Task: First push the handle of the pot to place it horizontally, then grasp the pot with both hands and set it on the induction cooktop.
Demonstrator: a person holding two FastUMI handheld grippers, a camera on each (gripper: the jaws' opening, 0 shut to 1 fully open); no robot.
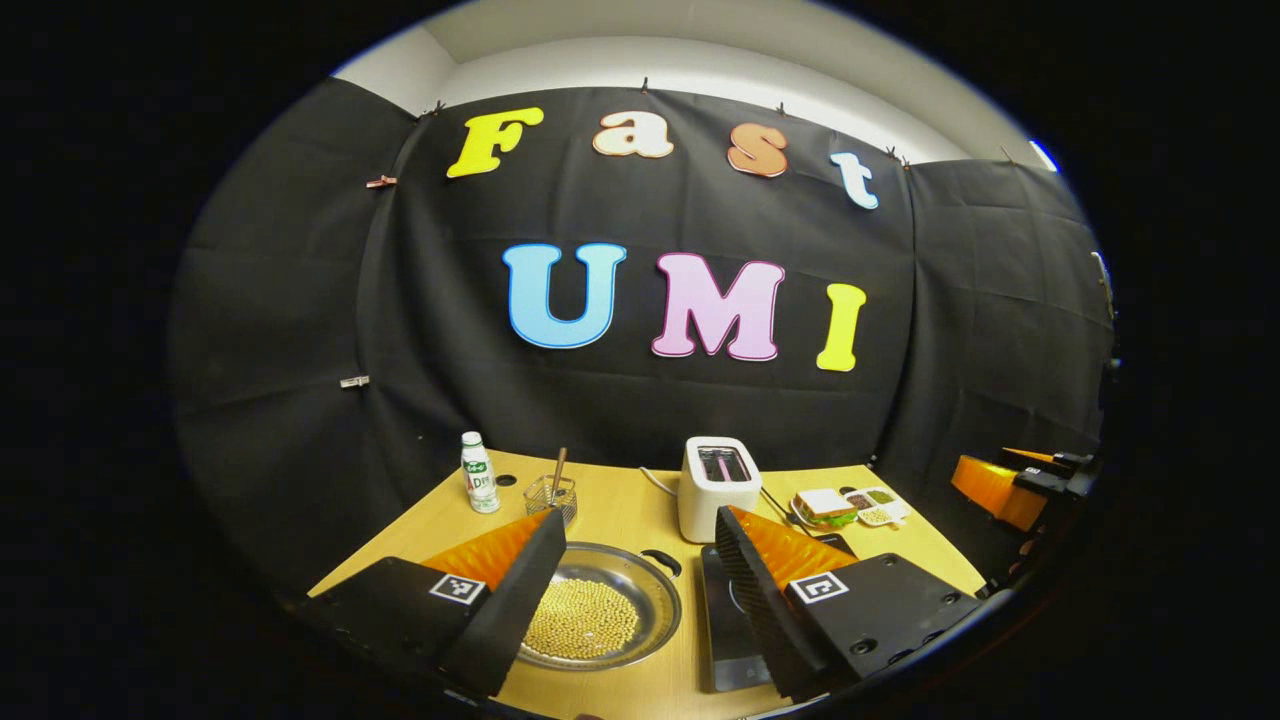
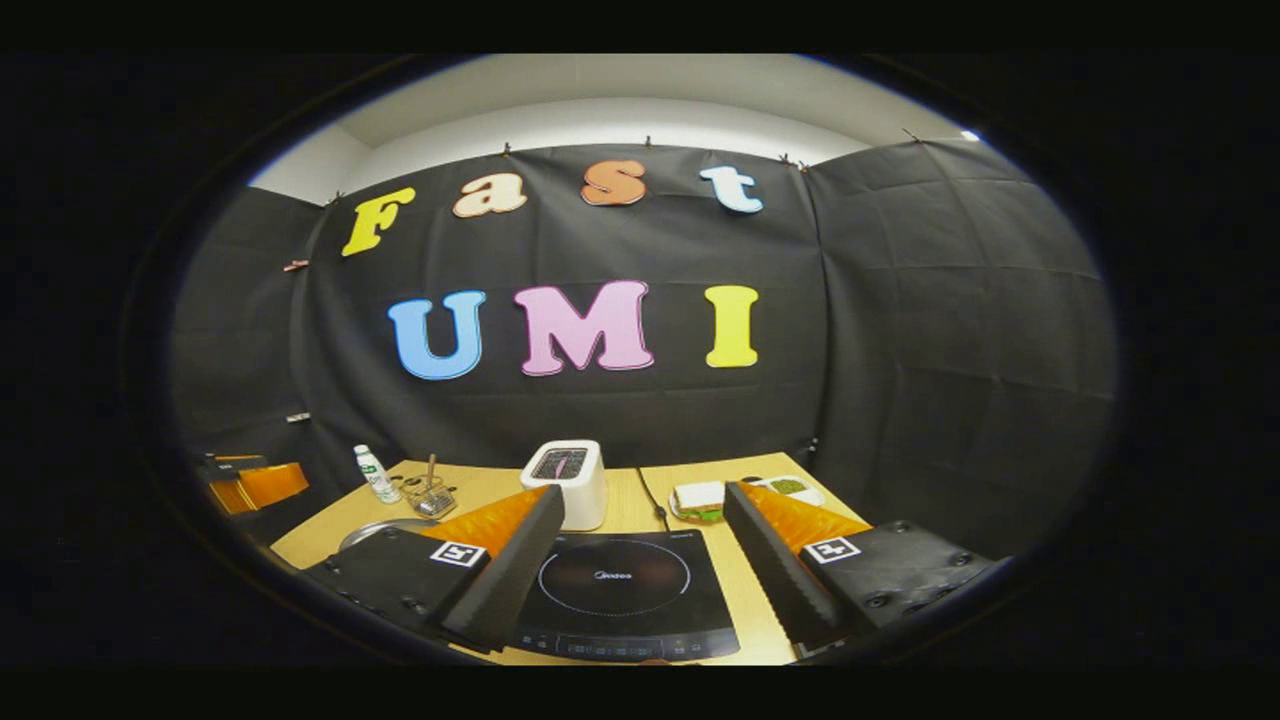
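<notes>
A shallow silver pot (image 1: 600, 610) filled with small yellow beans sits on the wooden table, low between my left gripper's fingers. Its black handle (image 1: 662, 560) lies at the far right of the rim. The black induction cooktop (image 1: 728, 610) is just right of the pot, partly hidden by a finger. My left gripper (image 1: 640, 515) hovers open above them, holding nothing. In the right gripper view the cooktop (image 2: 620, 590) lies below my open right gripper (image 2: 644, 492), and a sliver of the pot rim (image 2: 385, 528) shows at the left. The other gripper (image 2: 245, 480) hangs off the table's left side.
A white toaster (image 1: 718, 485) stands behind the cooktop, its cord trailing back. A small bottle (image 1: 479, 472) and a wire basket (image 1: 550, 495) sit at the back left. A sandwich plate (image 1: 825, 508) and small dishes (image 1: 875, 505) sit at the back right.
</notes>
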